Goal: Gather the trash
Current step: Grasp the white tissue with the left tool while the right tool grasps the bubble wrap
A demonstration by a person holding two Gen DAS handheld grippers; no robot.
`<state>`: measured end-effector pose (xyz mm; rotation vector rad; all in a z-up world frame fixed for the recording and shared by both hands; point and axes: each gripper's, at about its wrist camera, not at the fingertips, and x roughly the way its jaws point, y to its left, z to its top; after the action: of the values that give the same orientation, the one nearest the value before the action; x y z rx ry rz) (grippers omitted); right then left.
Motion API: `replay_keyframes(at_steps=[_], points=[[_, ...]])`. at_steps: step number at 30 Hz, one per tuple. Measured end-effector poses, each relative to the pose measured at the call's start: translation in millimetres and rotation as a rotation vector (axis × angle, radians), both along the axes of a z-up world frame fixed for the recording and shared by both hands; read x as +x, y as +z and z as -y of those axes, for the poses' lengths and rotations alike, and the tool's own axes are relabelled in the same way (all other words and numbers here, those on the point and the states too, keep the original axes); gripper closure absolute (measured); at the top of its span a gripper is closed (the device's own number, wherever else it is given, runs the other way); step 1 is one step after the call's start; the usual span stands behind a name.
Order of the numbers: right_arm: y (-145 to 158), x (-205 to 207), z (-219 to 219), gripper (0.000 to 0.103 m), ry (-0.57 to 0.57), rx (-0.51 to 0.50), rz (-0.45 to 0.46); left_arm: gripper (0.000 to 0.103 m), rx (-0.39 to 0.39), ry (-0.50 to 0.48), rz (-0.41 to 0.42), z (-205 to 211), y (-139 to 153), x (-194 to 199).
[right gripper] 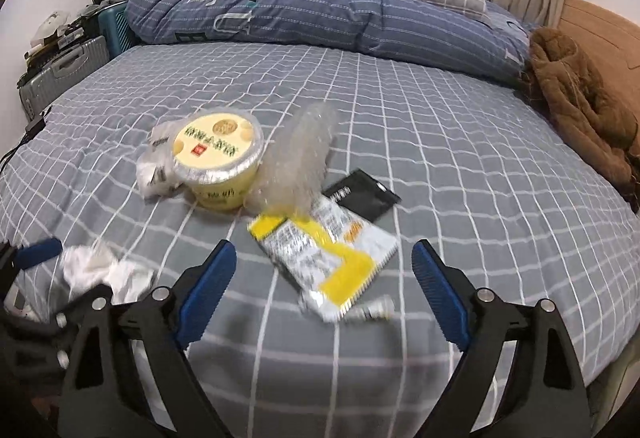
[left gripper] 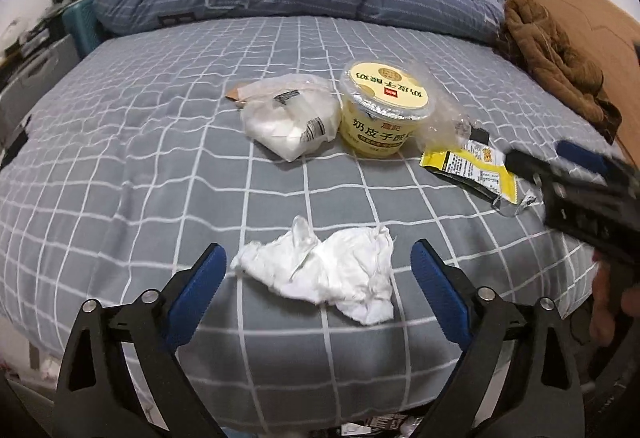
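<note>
A grid-patterned grey bed sheet (left gripper: 120, 166) is shown strewn with trash. In the left wrist view, the left gripper (left gripper: 318, 262) is seen with jaws apart around a crumpled white tissue (left gripper: 328, 274), untouched; a clear bag (left gripper: 290, 114) holding white wads lies left of a lidded yellow yogurt cup (left gripper: 380, 110). Only the right wrist view shows a black sachet (right gripper: 362, 194) beyond the yellow snack wrapper (right gripper: 328, 258), which lies between the spread jaws of the right gripper (right gripper: 324, 262).
</note>
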<state>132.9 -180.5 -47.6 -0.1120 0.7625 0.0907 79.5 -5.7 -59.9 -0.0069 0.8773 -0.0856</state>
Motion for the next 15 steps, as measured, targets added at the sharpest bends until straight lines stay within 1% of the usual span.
replay_keyframes(at_steps=[1,3,5,10,12,15], points=[[0.0,3.8,-0.9,0.019,0.001,0.002,0.0,0.014,-0.003,-0.001,-0.009,-0.5,-2.4,2.2],[-0.4,17.7,-3.1,0.019,0.004,0.007,0.0,0.019,-0.023,-0.007,-0.032,-1.4,-6.4,6.0],[-0.1,29.4,-5.2,0.02,0.006,0.01,0.002,0.021,-0.033,-0.01,-0.038,-1.2,-7.7,6.2],[-1.4,55.8,-13.2,0.026,0.02,0.016,-0.003,0.033,-0.059,-0.022,-0.065,1.2,-14.8,8.6],[-6.7,67.4,-15.7,0.03,0.02,0.014,-0.02,0.039,-0.049,-0.028,-0.076,4.8,-18.7,9.5],[-13.3,80.3,-16.6,0.034,0.019,0.025,-0.045,0.044,-0.05,-0.03,-0.078,6.8,-20.4,8.6]])
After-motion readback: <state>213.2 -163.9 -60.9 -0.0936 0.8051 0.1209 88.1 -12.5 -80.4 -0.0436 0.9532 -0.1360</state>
